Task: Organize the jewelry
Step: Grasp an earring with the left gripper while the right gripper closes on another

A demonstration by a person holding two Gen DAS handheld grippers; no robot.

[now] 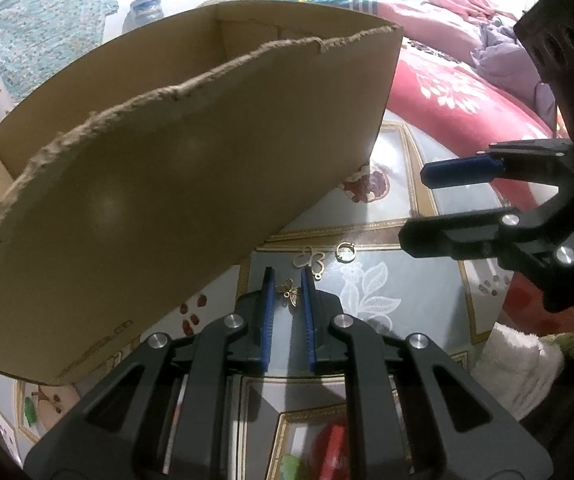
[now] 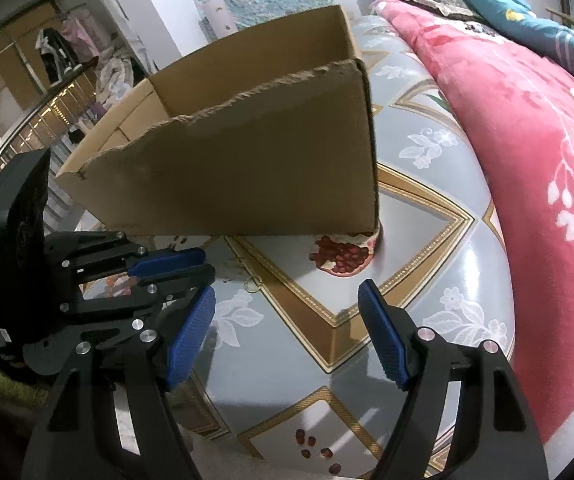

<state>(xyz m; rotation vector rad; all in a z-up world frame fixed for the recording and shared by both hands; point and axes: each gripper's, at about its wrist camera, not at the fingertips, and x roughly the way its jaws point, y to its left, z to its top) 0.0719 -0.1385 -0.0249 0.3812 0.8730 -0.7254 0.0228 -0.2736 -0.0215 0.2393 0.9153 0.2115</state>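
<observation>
While the left gripper (image 1: 287, 276) tilts downward just in front of the cardboard box (image 1: 191, 184), its jaws are clamped on a small butterfly charm (image 1: 290, 291). Beside it, the right gripper (image 2: 287, 312) points downward before the box, jaws apart and empty.

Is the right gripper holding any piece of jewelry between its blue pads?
No. In the right wrist view the right gripper stands wide open, and only the patterned cloth shows between its pads.
</observation>
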